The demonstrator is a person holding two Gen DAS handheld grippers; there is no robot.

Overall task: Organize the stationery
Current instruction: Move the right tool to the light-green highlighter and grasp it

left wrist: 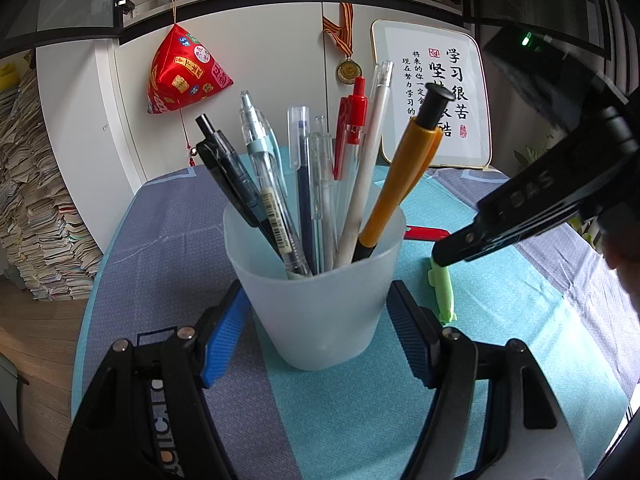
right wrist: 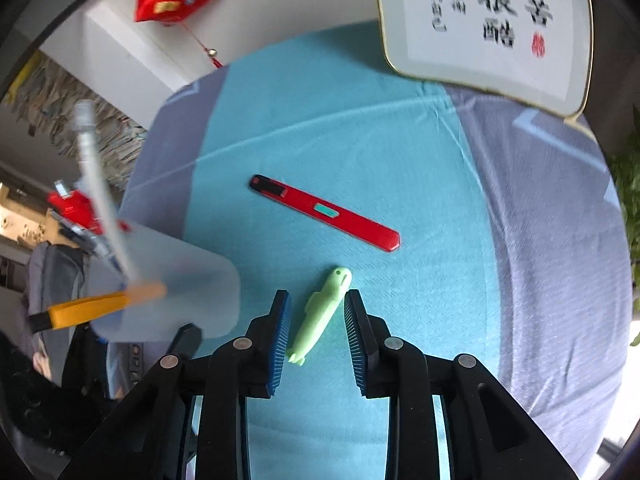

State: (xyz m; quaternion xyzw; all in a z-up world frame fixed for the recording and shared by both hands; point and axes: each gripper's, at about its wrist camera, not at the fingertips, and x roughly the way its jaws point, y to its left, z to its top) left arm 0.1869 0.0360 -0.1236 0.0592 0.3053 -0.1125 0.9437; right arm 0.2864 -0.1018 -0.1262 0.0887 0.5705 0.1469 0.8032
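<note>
My left gripper clamps the frosted translucent plastic cup of pens at frame centre. My right gripper straddles the pale green fish-shaped pen at lower centre, jaws apart, pads not pressing. The flat red pen lies above it on the teal cloth.

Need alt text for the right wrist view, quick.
The right hand-held gripper is open around a light green pen lying on the teal cloth. A red pen lies beyond it; the frosted pen cup stands left.
</note>
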